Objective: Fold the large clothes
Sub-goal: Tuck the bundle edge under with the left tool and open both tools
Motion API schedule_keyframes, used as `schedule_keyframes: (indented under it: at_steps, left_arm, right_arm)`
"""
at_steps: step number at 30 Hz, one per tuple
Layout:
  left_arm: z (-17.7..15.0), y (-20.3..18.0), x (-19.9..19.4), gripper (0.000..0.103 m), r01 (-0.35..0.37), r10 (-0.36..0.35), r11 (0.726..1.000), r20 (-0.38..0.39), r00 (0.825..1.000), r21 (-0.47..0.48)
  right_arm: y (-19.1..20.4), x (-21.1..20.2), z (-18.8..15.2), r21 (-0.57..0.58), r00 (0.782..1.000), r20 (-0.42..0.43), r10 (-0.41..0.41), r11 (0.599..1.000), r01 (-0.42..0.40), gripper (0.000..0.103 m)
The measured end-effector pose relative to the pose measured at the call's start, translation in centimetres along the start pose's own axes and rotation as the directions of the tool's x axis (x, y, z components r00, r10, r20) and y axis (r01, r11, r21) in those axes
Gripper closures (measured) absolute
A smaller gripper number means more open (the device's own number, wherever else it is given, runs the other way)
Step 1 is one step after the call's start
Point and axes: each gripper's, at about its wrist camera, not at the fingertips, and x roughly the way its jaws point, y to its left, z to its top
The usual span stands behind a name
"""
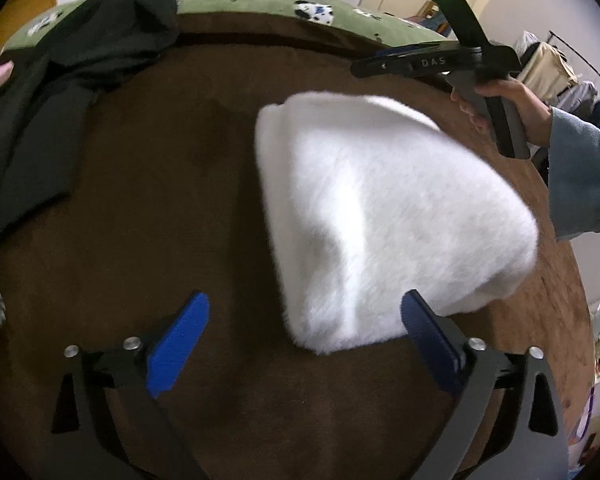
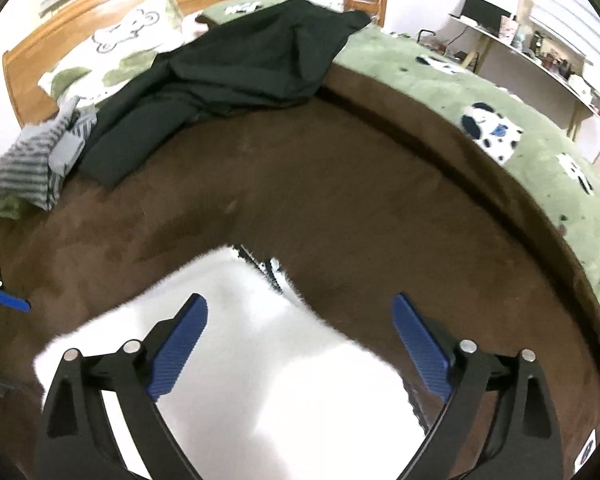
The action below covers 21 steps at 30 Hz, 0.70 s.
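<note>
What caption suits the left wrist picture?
Open left gripper beside a folded white fluffy garment on a brown blanket, dark clothes behind.

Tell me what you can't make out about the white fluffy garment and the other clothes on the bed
- White fluffy garment: overexposed and blurred in the left wrist view, so fold lines are unreadable; in the right wrist view the right gripper and the bottom edge cut it off.
- Black garment: too dark to tell its type.
- Striped garment: partly hidden at the left edge.
</note>
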Motion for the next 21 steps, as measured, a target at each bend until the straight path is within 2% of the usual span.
schedule_keyframes:
  at_steps: [8, 12, 21]
  left_arm:
    - [3.7, -1.7, -0.1, 0.007, -0.049, 0.051, 0.998, -0.047, 0.998, 0.041]
    - [4.8, -2.4, 0.4, 0.006, -0.054, 0.056, 0.998, -0.065, 0.996, 0.039]
    - [8.1, -2.1, 2.1, 0.007, -0.061, 0.060, 0.998, -0.070, 0.996, -0.008]
  right_arm:
    - [-1.0, -4.7, -2.4, 0.134, 1.000, 0.028, 0.009, 0.991, -0.013, 0.006]
    - [-2.1, -6.8, -5.2, 0.243, 0.999, 0.022, 0.042, 0.969, -0.046, 0.006]
    - [-2.9, -10.3, -10.8, 0.393, 0.999, 0.019, 0.042, 0.918, -0.046, 0.006]
